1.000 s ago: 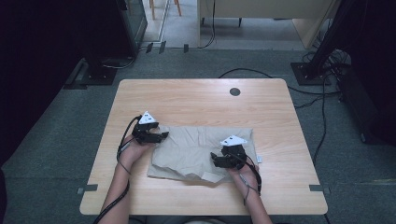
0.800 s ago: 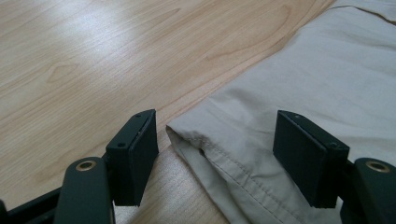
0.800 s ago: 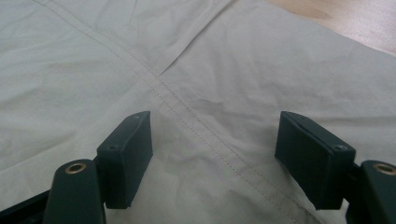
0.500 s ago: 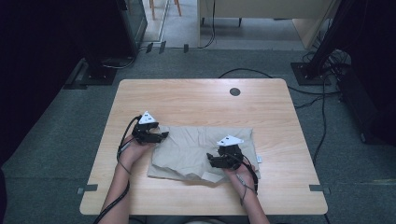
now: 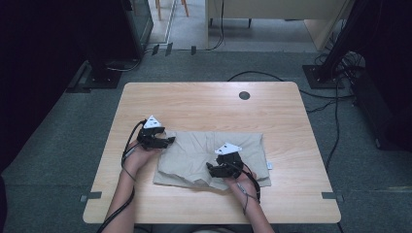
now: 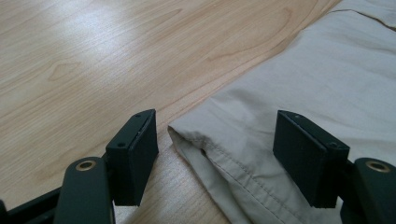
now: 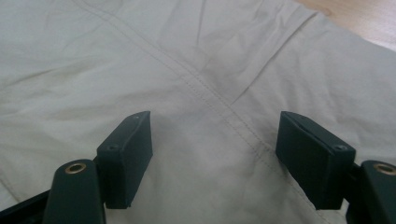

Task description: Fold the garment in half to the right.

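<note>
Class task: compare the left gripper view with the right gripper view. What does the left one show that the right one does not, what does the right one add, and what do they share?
Left gripper view: much bare table and the cloth's hemmed corner between the open left gripper. Right gripper view: long stitched seams crossing flat cloth under the open right gripper, table barely at a corner. Both: beige cloth, two black jaws apart, gripping nothing.

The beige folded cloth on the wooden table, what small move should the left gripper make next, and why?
Probably ease the left gripper forward and close on the hemmed corner of the beige folded cloth. Its jaws stand open, one over the light wooden table, the other over the fabric, with the stitched corner between them and not yet pinched. The right gripper hovers open over a seam.
</note>
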Demonstrator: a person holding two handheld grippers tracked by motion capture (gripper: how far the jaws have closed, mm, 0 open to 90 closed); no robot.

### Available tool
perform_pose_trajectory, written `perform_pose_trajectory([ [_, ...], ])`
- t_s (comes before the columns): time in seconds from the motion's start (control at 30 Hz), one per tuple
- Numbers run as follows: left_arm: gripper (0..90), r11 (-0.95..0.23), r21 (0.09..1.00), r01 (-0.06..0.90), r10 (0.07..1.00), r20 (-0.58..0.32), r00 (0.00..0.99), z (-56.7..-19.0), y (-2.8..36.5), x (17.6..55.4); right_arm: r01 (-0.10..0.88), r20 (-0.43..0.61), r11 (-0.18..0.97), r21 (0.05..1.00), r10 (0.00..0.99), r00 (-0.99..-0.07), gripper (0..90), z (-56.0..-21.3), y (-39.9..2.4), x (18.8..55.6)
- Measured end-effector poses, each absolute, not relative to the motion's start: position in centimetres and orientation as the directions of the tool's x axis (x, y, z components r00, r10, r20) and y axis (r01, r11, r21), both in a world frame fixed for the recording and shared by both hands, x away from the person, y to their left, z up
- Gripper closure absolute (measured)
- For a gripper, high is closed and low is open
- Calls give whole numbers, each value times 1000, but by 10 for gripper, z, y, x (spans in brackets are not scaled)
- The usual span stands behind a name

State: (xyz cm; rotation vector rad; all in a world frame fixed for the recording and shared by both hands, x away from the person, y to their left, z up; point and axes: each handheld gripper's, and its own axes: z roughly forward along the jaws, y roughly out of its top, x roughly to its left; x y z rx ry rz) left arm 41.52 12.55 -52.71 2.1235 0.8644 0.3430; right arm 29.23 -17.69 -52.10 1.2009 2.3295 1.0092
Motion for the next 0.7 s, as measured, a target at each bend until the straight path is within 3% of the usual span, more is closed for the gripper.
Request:
perform_pose_trajectory([
  [0.7,280,-459,762,457,676,-34,736,-527,124,414,546,21,402,735,791,-611,268,-520,-156,279],
])
